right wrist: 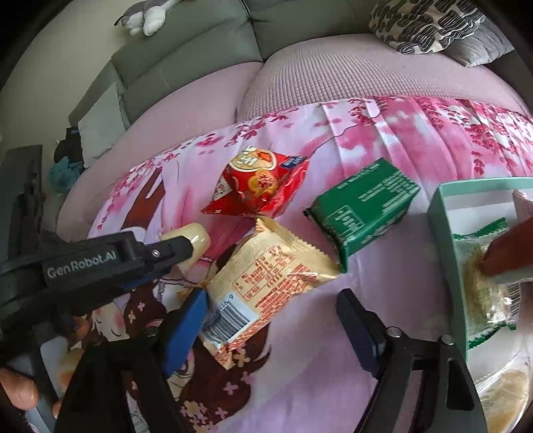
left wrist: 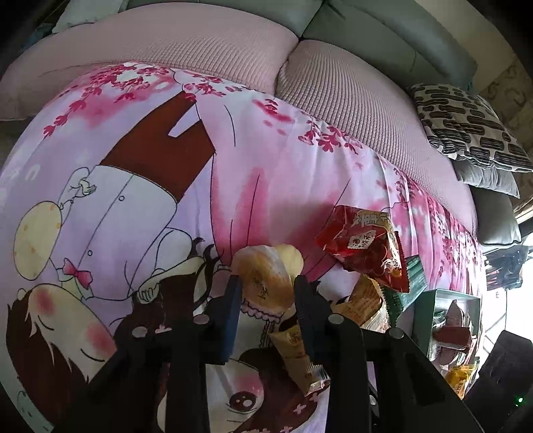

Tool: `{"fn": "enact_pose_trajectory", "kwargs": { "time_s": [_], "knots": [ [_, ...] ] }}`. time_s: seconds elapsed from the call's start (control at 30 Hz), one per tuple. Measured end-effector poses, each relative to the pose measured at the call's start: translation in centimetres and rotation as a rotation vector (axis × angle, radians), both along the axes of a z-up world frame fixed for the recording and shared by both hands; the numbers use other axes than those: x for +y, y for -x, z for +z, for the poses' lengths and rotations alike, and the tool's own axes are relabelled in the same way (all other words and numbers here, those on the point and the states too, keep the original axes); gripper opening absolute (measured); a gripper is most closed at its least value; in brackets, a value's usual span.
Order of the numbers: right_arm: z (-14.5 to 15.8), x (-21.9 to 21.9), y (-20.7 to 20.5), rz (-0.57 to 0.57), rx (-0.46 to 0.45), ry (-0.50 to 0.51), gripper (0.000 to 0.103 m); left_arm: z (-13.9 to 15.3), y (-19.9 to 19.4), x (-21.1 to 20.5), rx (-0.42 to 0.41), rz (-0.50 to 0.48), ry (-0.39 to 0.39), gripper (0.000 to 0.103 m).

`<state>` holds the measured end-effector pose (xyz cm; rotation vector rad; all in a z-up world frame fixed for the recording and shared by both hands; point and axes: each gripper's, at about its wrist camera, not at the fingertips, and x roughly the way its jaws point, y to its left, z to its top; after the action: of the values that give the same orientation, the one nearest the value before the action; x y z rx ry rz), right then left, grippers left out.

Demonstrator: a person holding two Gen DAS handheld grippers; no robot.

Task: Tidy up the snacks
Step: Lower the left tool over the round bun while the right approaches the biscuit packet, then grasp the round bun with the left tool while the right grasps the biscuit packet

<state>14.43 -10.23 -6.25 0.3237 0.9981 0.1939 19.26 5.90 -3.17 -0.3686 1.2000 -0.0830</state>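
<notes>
My left gripper (left wrist: pixel 266 289) is shut on a clear-wrapped bread roll (left wrist: pixel 263 279) and holds it over the pink cartoon blanket (left wrist: pixel 133 166); it also shows in the right wrist view (right wrist: pixel 186 246), with the roll's end (right wrist: pixel 196 236) past its fingers. My right gripper (right wrist: pixel 271 306) is open and empty, just in front of a beige snack packet (right wrist: pixel 266 276). A red snack bag (right wrist: pixel 260 183) and a green packet (right wrist: pixel 363 206) lie beyond it. A teal box (right wrist: pixel 446 239) at the right holds several snacks.
The blanket lies on a sofa with pink seat cushions (left wrist: pixel 349 93) and grey-green backs (right wrist: pixel 200 56). A black-and-white patterned pillow (left wrist: pixel 466 130) sits at the right end. A plush toy (right wrist: pixel 146 16) rests on the sofa back. Another beige packet (left wrist: pixel 299 353) lies under my left gripper.
</notes>
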Motion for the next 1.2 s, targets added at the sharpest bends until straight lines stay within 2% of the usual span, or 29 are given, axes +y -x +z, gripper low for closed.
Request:
{"fn": "enact_pose_trajectory", "kwargs": {
  "time_s": [0.1, 0.17, 0.23, 0.3, 0.5, 0.7, 0.83, 0.9, 1.03, 1.2],
  "knots": [
    [-0.1, 0.3, -0.2, 0.012, -0.003, -0.054, 0.061, 0.2, 0.1, 0.2, -0.010, 0.000, -0.007, 0.033],
    [-0.2, 0.5, -0.2, 0.018, -0.007, -0.065, 0.057, 0.1, 0.0, 0.3, -0.011, 0.000, 0.001, 0.034],
    [-0.2, 0.4, -0.2, 0.023, -0.010, -0.080, 0.050, 0.0, 0.0, 0.5, -0.010, 0.002, 0.005, 0.038],
    [0.0, 0.1, -0.1, 0.024, -0.009, -0.075, 0.046, -0.1, -0.1, 0.5, -0.005, 0.004, -0.007, 0.047],
    [0.5, -1.2, 0.4, 0.016, 0.001, -0.027, 0.044, 0.0, -0.1, 0.9, -0.031, 0.002, -0.024, 0.054],
    [0.7, -2.5, 1.2, 0.006, 0.019, 0.008, 0.044, -0.6, -0.6, 0.4, -0.093, -0.033, -0.012, 0.056],
    [0.5, -3.0, 1.6, 0.002, 0.025, 0.004, 0.044, -1.0, -0.6, -0.6, -0.104, -0.077, -0.035, 0.055],
    [0.5, -3.1, 1.6, 0.000, 0.026, -0.002, 0.044, -0.8, -0.5, -0.9, -0.108, -0.088, -0.031, 0.047],
    [0.3, -3.3, 1.6, -0.001, 0.024, -0.010, 0.044, -0.7, -0.4, -1.5, -0.115, -0.109, -0.035, 0.047],
    [0.5, -3.3, 1.9, 0.001, 0.020, -0.008, 0.044, -0.6, -0.2, -1.5, -0.100, -0.087, -0.032, 0.047]
  ]
}}
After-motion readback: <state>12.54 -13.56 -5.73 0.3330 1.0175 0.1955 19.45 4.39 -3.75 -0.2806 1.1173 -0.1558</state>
